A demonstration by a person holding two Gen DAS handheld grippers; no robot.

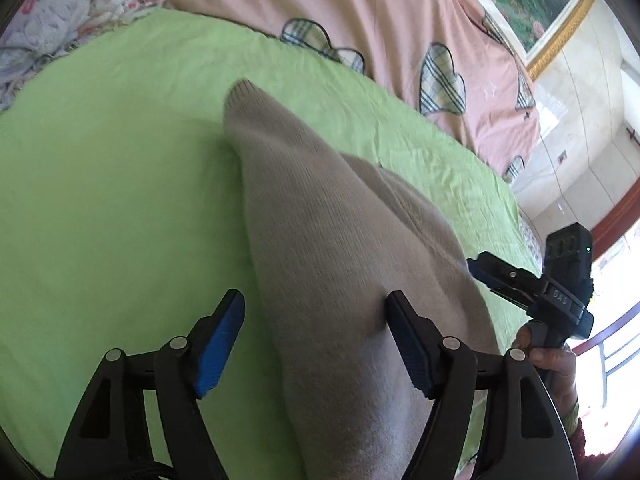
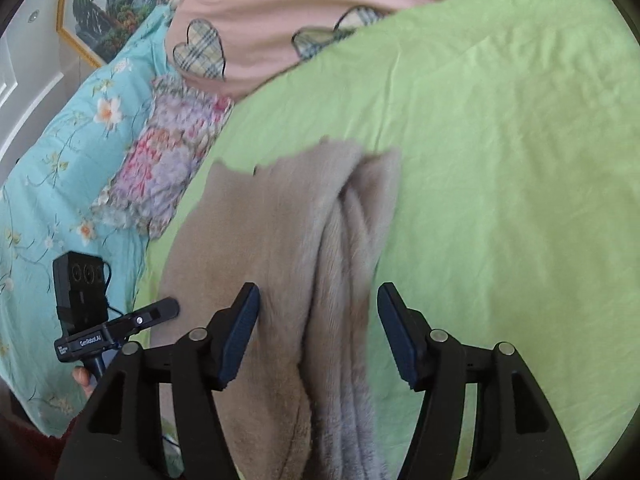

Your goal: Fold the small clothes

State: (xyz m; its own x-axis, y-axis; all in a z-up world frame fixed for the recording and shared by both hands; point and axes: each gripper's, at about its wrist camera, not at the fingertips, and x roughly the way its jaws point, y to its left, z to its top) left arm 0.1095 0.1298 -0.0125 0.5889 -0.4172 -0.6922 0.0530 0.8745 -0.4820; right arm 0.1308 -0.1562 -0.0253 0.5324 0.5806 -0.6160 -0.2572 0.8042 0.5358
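The green sheet (image 1: 100,180) spreads under my beige knit garment (image 1: 328,248), which lies bunched near me, a pink heart-print quilt (image 1: 360,12) beyond. My left gripper (image 1: 316,320) and right gripper (image 2: 318,314) both gape wide astride its folds, gripping nothing.

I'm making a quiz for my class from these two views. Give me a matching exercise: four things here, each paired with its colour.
Things:
1. garment
2. bed sheet
3. heart-print quilt
4. left claw pads

Colours:
A. blue
B. pink
C. beige
D. light green

Pairs: 1-C, 2-D, 3-B, 4-A
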